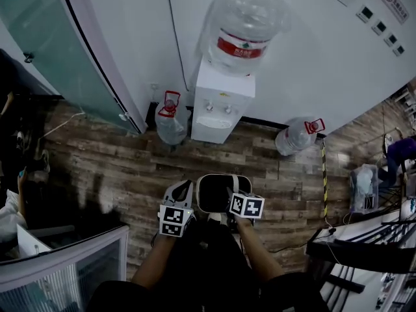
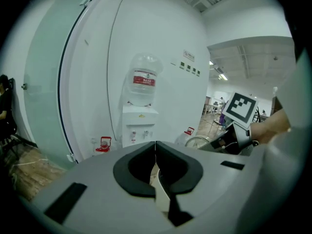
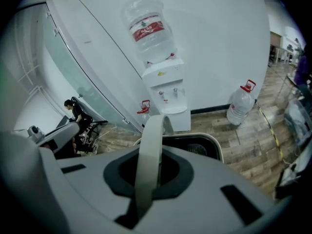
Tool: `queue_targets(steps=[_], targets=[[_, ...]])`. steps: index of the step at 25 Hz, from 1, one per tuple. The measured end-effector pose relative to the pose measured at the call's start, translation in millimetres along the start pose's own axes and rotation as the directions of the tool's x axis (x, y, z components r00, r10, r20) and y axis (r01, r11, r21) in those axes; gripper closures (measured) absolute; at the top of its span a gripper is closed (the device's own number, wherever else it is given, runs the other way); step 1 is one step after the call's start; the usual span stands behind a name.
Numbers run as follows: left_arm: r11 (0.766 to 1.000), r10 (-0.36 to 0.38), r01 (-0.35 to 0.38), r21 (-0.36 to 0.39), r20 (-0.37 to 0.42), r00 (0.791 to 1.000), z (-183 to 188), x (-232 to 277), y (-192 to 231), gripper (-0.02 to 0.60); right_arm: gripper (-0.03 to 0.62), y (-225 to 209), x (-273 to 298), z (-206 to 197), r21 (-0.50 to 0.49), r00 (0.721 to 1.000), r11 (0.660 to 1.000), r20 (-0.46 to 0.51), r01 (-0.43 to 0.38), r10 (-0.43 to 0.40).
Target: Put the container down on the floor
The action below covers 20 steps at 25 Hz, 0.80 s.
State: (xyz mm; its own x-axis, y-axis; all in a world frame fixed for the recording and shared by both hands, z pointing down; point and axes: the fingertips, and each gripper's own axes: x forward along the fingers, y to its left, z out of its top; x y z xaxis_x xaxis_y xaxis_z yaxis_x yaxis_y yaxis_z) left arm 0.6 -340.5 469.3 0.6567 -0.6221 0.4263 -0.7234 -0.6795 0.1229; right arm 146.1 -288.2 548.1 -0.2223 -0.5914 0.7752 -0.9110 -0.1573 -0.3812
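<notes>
My left gripper (image 1: pixel 182 192) is clamped shut on the near left edge of the container (image 1: pixel 224 175); a thin pale strip of its rim shows pinched between the dark pads. My right gripper (image 1: pixel 232 197) is closed on the rim's right side, with the pale band running up between its jaws and the container's dark inside just beyond them. The container hangs between the two grippers, close in front of me, above the wooden floor (image 1: pixel 117 168) and not set down on it. Straight ahead of both grippers a white dispenser (image 1: pixel 220 106) stands against the wall with a big bottle (image 1: pixel 244 28) on top. A floor bottle (image 1: pixel 170 123) sits beyond the left gripper, beside the dispenser, and another (image 1: pixel 296 136) lies beyond the right gripper, off to its right.
</notes>
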Motion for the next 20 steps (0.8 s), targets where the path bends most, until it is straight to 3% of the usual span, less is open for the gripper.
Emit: queue_targets(steps=[20], targets=[[1.0, 0.028, -0.028, 0.003, -0.011, 1.0, 30, 66, 50, 0.566, 0.582, -5, 75, 77, 0.031, 0.999, 0.999, -0.028, -0.018, 0.019]])
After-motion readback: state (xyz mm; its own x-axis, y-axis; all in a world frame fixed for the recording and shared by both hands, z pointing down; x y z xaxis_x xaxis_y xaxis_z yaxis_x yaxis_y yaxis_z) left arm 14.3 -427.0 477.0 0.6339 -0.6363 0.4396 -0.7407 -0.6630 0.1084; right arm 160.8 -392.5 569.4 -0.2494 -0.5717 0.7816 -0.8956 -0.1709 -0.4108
